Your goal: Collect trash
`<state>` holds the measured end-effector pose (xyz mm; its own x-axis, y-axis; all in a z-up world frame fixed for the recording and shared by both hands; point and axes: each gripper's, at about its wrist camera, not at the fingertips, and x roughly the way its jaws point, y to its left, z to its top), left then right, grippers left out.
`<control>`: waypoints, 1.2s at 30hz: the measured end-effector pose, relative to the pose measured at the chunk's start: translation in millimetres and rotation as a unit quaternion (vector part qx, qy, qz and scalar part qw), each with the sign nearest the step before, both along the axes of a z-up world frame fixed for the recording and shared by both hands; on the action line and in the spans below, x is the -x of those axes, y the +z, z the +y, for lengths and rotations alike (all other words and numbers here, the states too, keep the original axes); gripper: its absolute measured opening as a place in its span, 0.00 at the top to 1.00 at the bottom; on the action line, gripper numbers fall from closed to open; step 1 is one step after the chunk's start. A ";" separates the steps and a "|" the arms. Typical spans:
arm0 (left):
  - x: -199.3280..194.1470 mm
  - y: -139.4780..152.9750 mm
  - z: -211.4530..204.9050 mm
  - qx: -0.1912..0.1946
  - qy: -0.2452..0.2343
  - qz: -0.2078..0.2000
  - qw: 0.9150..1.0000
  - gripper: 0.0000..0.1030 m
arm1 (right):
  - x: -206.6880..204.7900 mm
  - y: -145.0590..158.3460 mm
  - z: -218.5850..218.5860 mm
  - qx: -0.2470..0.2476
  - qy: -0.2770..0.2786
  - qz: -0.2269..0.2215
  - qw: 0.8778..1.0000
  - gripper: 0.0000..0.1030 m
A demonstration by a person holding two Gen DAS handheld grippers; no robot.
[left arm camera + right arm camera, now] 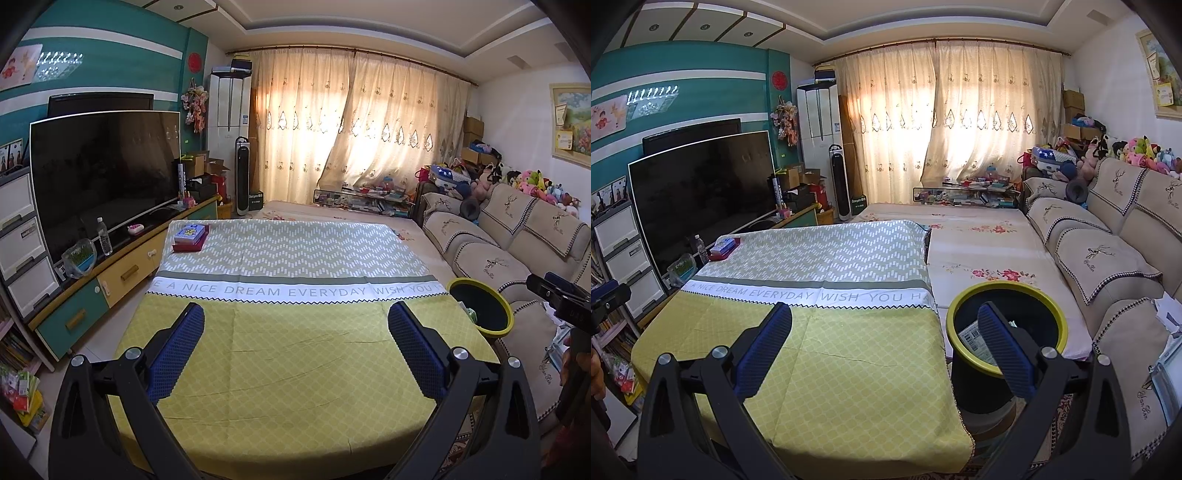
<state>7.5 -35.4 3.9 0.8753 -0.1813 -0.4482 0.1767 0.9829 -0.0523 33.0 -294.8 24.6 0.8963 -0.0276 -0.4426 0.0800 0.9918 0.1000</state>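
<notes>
A black trash bin with a yellow-green rim (pixel 1047 301) stands at the table's right edge, between table and sofa; paper with a printed label (pixel 973 338) lies inside. It also shows in the left wrist view (pixel 508 308). My left gripper (pixel 295 319) is open and empty above the yellow tablecloth (pixel 295 369). My right gripper (pixel 884 321) is open and empty, its right finger over the bin's mouth. No loose trash shows on the cloth.
Books on a red box (pixel 190 238) lie at the table's far left corner. A TV (pixel 107 173) on a low cabinet (pixel 122 275) runs along the left. A sofa (pixel 1108 258) with papers (pixel 1167 314) is on the right.
</notes>
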 end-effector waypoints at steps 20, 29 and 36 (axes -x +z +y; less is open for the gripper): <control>-5.2 -1.7 -1.1 -0.001 -0.006 0.004 1.000 0.05 | 0.5 -2.8 -1.6 -0.001 0.000 0.001 1.000 0.07; -7.0 -4.3 -1.7 -0.002 -0.007 0.006 1.000 0.05 | 0.6 -5.0 -2.4 -0.002 0.000 0.002 1.000 0.07; -6.9 -4.1 -2.7 -0.002 -0.008 0.005 1.000 0.05 | 0.4 -6.5 -2.8 -0.002 0.001 0.003 1.000 0.07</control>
